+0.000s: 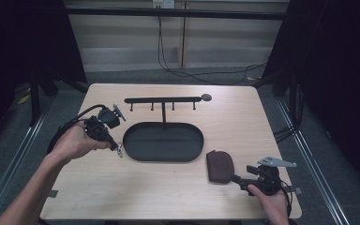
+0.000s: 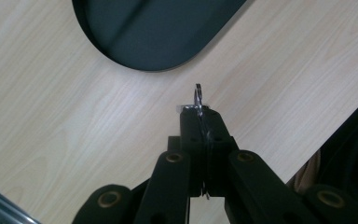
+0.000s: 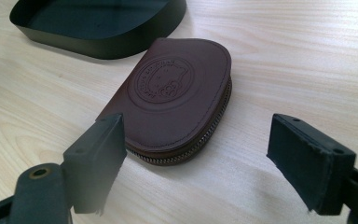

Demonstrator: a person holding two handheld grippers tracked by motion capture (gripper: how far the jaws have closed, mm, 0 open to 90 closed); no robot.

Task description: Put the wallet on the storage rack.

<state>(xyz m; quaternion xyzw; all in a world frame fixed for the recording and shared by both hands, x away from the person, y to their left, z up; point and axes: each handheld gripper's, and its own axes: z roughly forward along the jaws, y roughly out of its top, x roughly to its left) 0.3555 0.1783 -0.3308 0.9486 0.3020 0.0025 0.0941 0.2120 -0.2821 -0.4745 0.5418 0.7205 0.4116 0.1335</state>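
**Me:** Brown leather first. From the high view, the zip pouch (image 1: 220, 166) lies flat on the wooden table (image 1: 243, 117), just right of the black oval tray (image 1: 163, 141), near side. My right gripper (image 1: 239, 178) points at it from the near right. My left gripper (image 1: 115, 146) sits at the tray's left end with something small and shiny at its tip.

**Partner:** What has the left got?

**Me:** In the left gripper view, the jaws are pressed together on a thin metal ring (image 2: 198, 99), edge-on above the tips, tray rim (image 2: 135, 63) just beyond. I'd guess a key ring; I can't see keys.

**Partner:** And the right?

**Me:** In the right gripper view, the jaws stand wide apart, holding nothing, the pouch (image 3: 172, 100) between and just beyond them, zip edge toward me. To take it well I'd come in low and level, and bite across the rounded end.

**Partner:** Obstacles?

**Me:** The tray's wall (image 3: 121, 44) sits just behind the pouch. The hook rack (image 1: 163, 100) stands at the tray's far side, well clear.
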